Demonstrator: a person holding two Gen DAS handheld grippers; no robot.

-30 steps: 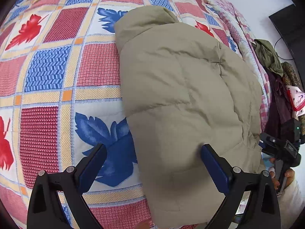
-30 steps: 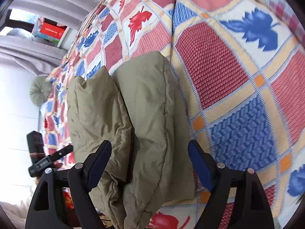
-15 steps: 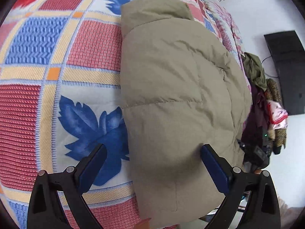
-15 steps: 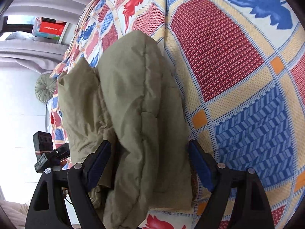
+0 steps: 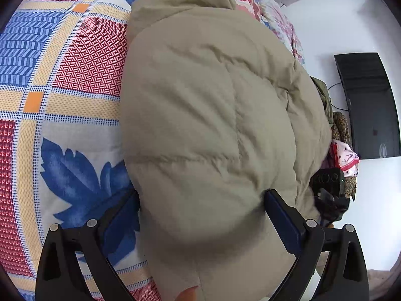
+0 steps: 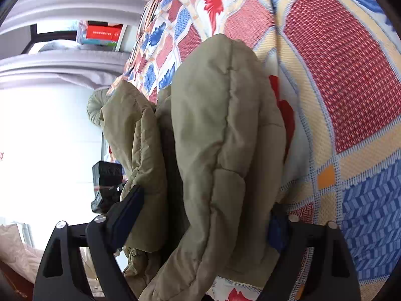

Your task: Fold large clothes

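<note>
Left wrist view is showing one beige padded jacket (image 5: 208, 125) lying folded on the patchwork bedspread (image 5: 75, 57), and the jacket is filling most of the picture. Its near end is running under the bottom edge, so this end is cut off. The left gripper (image 5: 200, 205) is standing with its jaws wide apart, one finger on each side of the jacket's near end; the jacket is bulging between them, and I cannot tell if the pads are pressing it. A small orange shape at the bottom edge is too cropped to name. Past the jacket's right edge, a heap of clothes (image 5: 338, 135) is half hidden, and a dark flat screen (image 5: 368, 105) is hanging on the white wall.

In the right wrist view the right gripper (image 6: 200, 210) is also spread wide around the jacket (image 6: 220, 138). The bulging jacket is covering most of its right finger (image 6: 275, 228), and the left finger (image 6: 127, 213) is lying against the thinner fold. The other gripper is appearing as a black block (image 6: 106, 180) behind this fold. One round cushion (image 6: 96, 105) is half hidden there.

Compared with a second ago, both cameras are sitting much closer to the jacket, and it is now reaching deep between both pairs of fingers.
</note>
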